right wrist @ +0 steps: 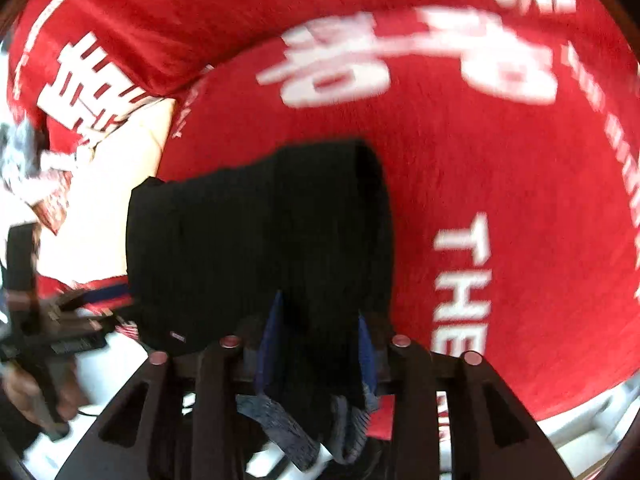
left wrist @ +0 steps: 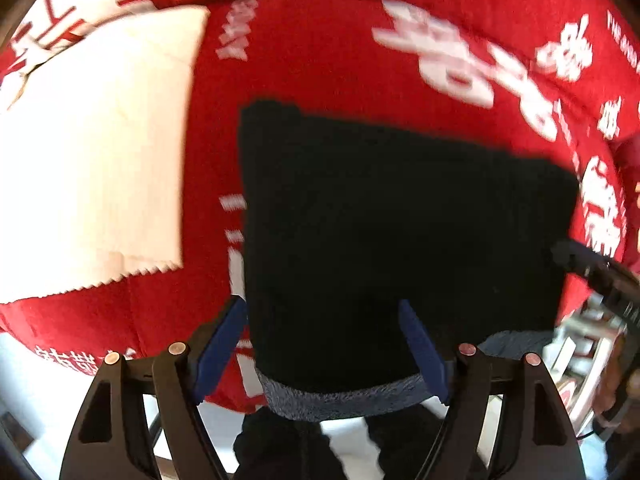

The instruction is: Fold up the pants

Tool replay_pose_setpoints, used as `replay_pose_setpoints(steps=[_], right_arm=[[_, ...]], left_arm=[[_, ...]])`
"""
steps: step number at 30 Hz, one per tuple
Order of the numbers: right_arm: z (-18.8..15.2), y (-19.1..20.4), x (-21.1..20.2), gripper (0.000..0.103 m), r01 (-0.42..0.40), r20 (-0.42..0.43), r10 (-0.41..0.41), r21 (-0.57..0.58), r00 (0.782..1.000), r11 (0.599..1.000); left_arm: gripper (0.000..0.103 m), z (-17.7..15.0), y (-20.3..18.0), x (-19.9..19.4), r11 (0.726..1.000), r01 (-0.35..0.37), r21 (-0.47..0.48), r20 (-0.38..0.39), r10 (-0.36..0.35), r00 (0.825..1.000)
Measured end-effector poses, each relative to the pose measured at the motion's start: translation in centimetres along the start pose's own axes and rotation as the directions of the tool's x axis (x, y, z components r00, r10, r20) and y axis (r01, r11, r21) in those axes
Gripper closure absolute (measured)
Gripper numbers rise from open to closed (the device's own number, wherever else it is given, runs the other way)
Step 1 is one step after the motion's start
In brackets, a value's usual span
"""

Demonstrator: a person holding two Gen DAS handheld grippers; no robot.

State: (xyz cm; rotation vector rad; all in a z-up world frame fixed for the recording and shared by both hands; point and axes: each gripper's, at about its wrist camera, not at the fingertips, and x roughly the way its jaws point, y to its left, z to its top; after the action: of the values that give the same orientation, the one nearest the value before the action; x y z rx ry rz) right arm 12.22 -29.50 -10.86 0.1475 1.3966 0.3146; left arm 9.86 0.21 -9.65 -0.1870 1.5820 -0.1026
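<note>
The black pants [left wrist: 400, 232] lie as a compact, squarish folded bundle on the red blanket [left wrist: 320, 60] w/ white lettering, a grey fleecy lining [left wrist: 340, 400] showing along the near edge, which hangs slightly past the blanket's front. In the left wrist view the left gripper [left wrist: 328, 344] has its jaws wide apart, blue pads [left wrist: 424, 352] straddling the near-left part of the bundle, gripping nothing. In the right wrist view the right gripper [right wrist: 320, 344] has its jaws drawn in on the near edge of the pants, black cloth and grey lining bunched between the pads, so it looks clamped on the fabric, tho motion blur makes the contact hard to confirm. A pale cream cloth [left wrist: 96, 152] w/ a zigzag-cut edge lies beside the pants to the left, apart from them. Judging by the bundle's shape, folding is nearly done, prob. the last fold or final tidy-up. Next move likely calls for the right gripper to settle or release its edge w/o dragging layers loose, and the left to press or square the near edge so the lining tucks in.
</note>
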Motion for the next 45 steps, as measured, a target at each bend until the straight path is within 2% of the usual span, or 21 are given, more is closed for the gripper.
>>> replay_pose_setpoints(steps=[1, 3, 5, 8, 10, 12, 13, 14, 15, 17, 20, 23, 26, 30, 32, 33, 35, 37, 38, 42, 45], right_arm=[[0.4, 0.6, -1.1, 0.05, 0.066, 0.045, -0.064, -0.037, 0.997, 0.997], [1.1, 1.1, -2.6, 0.05, 0.135, 0.124, -0.124, -0.085, 0.984, 0.987], [2.3, 1.3, -3.4, 0.05, 0.09, 0.165, -0.072, -0.107, 0.984, 0.99], [3.4, 3.1, -1.3, 0.05, -0.04, 0.126, 0.058, -0.14, 0.99, 0.989], [4.0, 3.5, 1.1, 0.05, -0.026, 0.094, 0.04, -0.151, 0.995, 0.988], [4.6, 3.2, 3.8, 0.05, -0.017, 0.067, 0.025, -0.119, 0.997, 0.993], [4.9, 2.7, 4.9, 0.05, -0.028, 0.046, 0.032, -0.091, 0.998, 0.996], [5.4, 2.2, 5.8, 0.05, -0.035, 0.032, 0.037, -0.072, 0.999, 0.997], [5.7, 2.3, 5.9, 0.05, -0.028, 0.038, 0.031, -0.081, 0.999, 0.996], [5.9, 2.5, 6.0, 0.048, -0.017, 0.01, 0.018, -0.11, 1.0, 0.994], [5.9, 3.2, 5.3, 0.047, 0.01, -0.025, -0.014, -0.166, 1.0, 0.986], [4.3, 3.4, 2.1, 0.045, 0.059, 0.026, -0.055, -0.181, 0.998, 0.982], [0.3, 3.8, -1.0, 0.035, 0.085, 0.07, -0.073, -0.19, 0.995, 0.978], [-5.2, 4.8, -0.6, 0.035, 0.103, -0.001, -0.107, -0.248, 0.994, 0.963], [-7.1, 4.9, 0.8, 0.035, 0.121, -0.048, -0.138, -0.269, 0.989, 0.956], [-7.6, 4.9, 1.6, 0.034, 0.151, -0.059, -0.173, -0.273, 0.983, 0.95], [-8.1, 3.8, 4.1, 0.029, 0.207, -0.135, -0.247, -0.257, 0.96, 0.944], [-8.4, 2.5, 5.7, 0.029, 0.223, -0.217, -0.267, -0.209, 0.939, 0.952], [-8.2, 2.3, 5.5, 0.029, 0.232, -0.219, -0.272, -0.191, 0.937, 0.954], [-7.9, 2.9, 0.9, 0.028, 0.228, -0.106, -0.251, -0.189, 0.962, 0.955], [-7.7, 4.3, -1.8, 0.028, 0.226, -0.008, -0.234, -0.229, 0.972, 0.947]], left_arm=[[0.023, 0.6, 0.2, -0.8, 1.0, 0.014, -0.022, 0.03, -0.013, 0.999], [0.023, 1.6, 0.4, -1.5, 0.998, 0.039, -0.046, 0.066, -0.036, 0.997], [0.023, 2.9, 0.2, -1.3, 0.998, 0.033, -0.05, 0.079, -0.029, 0.996], [0.023, 4.4, -0.3, 0.4, 0.999, -0.03, -0.023, 0.077, 0.032, 0.997], [0.023, 5.5, 0.2, 2.0, 0.997, -0.069, -0.03, 0.058, 0.07, 0.996], [0.02, 6.1, 0.5, 3.6, 0.997, -0.063, -0.051, 0.036, 0.065, 0.997], [0.015, 6.2, 1.1, 4.6, 0.996, -0.065, -0.064, 0.01, 0.066, 0.998], [0.001, 6.3, 1.4, 5.1, 0.993, -0.083, -0.081, -0.004, 0.083, 0.997], [0.0, 6.4, 1.9, 5.5, 0.99, -0.095, -0.102, -0.014, 0.094, 0.996], [0.0, 6.7, 2.3, 5.9, 0.991, -0.071, -0.115, -0.027, 0.069, 0.997], [0.0, 6.4, 1.9, 4.5, 0.993, -0.098, -0.063, 0.011, 0.099, 0.995], [0.0, 4.7, 2.0, 1.7, 0.994, -0.102, -0.044, 0.082, 0.105, 0.991], [0.0, 1.4, 2.2, 0.1, 0.996, -0.087, -0.036, 0.102, 0.09, 0.991], [0.0, -3.4, 0.2, 1.4, 0.998, -0.062, 0.029, 0.046, 0.06, 0.997], [0.0, -4.3, -0.5, 2.4, 0.997, -0.058, 0.045, 0.025, 0.057, 0.998], [0.0, -4.5, -0.6, 3.1, 0.997, -0.061, 0.043, 0.01, 0.06, 0.998], [0.0, -4.8, -0.5, 5.1, 0.996, -0.08, 0.028, -0.035, 0.081, 0.996], [0.0, -4.6, 0.2, 5.4, 0.998, -0.057, -0.022, -0.051, 0.056, 0.997], [0.0, -4.1, 0.4, 5.1, 0.998, -0.056, -0.035, -0.055, 0.054, 0.997], [0.0, -4.0, 0.4, 2.7, 0.996, -0.087, -0.012, 0.015, 0.087, 0.996], [0.0, -4.3, 0.3, 2.6, 0.996, -0.094, -0.009, 0.017, 0.094, 0.995]])
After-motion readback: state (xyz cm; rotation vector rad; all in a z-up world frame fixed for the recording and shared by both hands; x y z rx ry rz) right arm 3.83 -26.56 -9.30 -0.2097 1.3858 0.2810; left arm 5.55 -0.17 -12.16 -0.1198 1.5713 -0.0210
